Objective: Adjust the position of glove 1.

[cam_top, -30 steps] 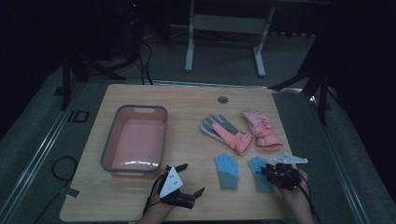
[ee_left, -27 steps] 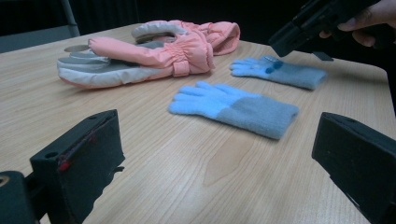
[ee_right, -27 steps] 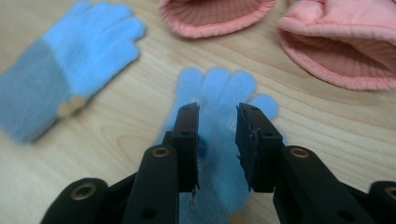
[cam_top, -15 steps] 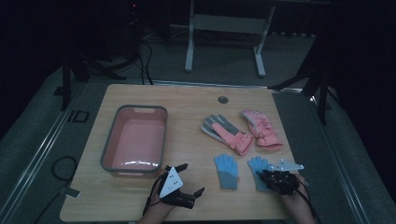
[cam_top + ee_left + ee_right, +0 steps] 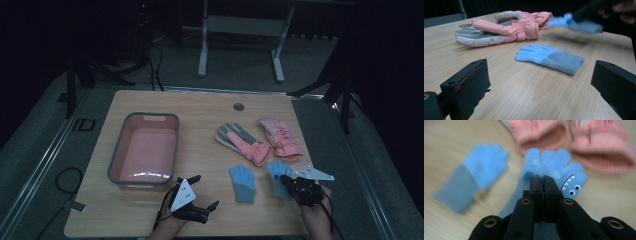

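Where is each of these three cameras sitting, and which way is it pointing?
High view: above the person's side, looking forward and down on the table; both forearms, the left hand-held gripper and the right hand-held gripper show.
Left gripper view: rides the left hand-held gripper, looking low across the tabletop between its open jaws at the flat blue glove.
Right gripper view: rides the right hand-held gripper, looking down its jaws, shut on the shark-face blue glove.
Shared: all see the pink gloves.

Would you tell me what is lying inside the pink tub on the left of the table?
The pink tub holds nothing: its floor shows bare and pale from the high view. Only a thin strip just behind its near wall is hidden. All four gloves lie outside it.
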Available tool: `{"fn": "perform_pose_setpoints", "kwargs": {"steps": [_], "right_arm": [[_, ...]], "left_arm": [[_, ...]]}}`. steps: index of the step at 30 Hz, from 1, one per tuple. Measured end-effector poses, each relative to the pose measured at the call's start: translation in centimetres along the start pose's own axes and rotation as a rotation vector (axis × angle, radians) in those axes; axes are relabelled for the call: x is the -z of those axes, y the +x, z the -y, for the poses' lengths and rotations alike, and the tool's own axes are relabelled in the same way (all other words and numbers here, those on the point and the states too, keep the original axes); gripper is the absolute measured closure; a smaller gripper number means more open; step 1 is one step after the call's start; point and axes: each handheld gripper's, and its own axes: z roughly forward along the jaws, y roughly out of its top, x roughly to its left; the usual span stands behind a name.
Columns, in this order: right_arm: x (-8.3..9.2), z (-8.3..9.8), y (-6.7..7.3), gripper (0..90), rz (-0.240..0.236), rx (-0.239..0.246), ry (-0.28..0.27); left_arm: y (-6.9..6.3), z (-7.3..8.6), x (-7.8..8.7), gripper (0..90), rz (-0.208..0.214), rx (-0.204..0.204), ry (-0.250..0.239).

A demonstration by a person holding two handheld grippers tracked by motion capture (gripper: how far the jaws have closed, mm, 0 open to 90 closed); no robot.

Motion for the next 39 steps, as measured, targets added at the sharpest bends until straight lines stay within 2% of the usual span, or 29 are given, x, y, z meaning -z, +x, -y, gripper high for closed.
{"fn": "perform_pose_setpoints", "kwargs": {"steps": [1,2,3,5,6,7,8,9,10,12,13,14,16,23,31,39], "right_arm": [[0.6,-1.3,0.8,87.2,-0.002,0.025,-0.015],[0.6,-1.3,0.8,87.2,-0.002,0.025,-0.015],[1.0,-2.4,1.6,87.2,-0.010,0.032,-0.029],[1.0,-2.9,2.1,87.2,-0.017,0.033,-0.034],[1.0,-3.7,3.0,87.2,-0.024,0.037,-0.047],[1.0,-3.7,3.0,87.2,-0.024,0.037,-0.047],[0.7,-4.4,4.1,87.2,-0.045,0.040,-0.055],[0.7,-4.4,4.1,87.2,-0.045,0.040,-0.055],[0.3,-4.8,4.9,87.2,-0.060,0.049,-0.050],[0.0,-5.0,5.4,87.2,-0.070,0.046,-0.050],[-0.5,-5.2,6.2,87.1,-0.090,0.046,-0.047],[-0.5,-5.2,6.2,87.1,-0.090,0.046,-0.047],[-1.3,-5.3,7.3,87.1,-0.118,0.065,-0.036],[-2.5,-4.7,8.1,87.1,-0.143,0.053,0.006],[-4.3,-3.3,8.7,87.0,-0.136,0.043,0.047],[-5.2,-2.6,8.9,86.8,-0.138,0.023,0.069]], "left_arm": [[0.0,0.0,0.0,2.0,0.000,0.001,0.000],[0.0,0.0,0.0,2.0,0.000,0.000,0.000],[0.0,0.0,0.0,1.9,0.000,0.000,0.000],[0.0,0.0,0.0,2.0,0.001,0.000,-0.001],[0.0,0.0,0.0,1.9,0.001,-0.001,-0.001],[0.0,0.0,0.0,1.9,0.001,-0.001,-0.001],[0.0,0.0,0.0,2.0,0.002,-0.001,-0.001],[0.0,0.0,0.0,2.0,0.002,-0.002,-0.002],[0.0,0.0,0.0,2.0,0.002,-0.002,-0.002],[0.0,0.0,0.0,1.9,0.002,-0.003,-0.001],[0.0,0.0,0.0,2.0,0.003,-0.004,-0.002],[0.0,0.0,0.0,2.0,0.003,-0.004,-0.002],[0.0,0.0,0.0,2.0,0.004,-0.004,-0.002],[0.0,0.0,0.0,2.0,0.004,-0.004,-0.001],[-0.1,0.0,0.0,2.0,0.003,-0.008,0.000],[-0.1,0.0,0.0,2.0,0.002,-0.007,0.000]]}}
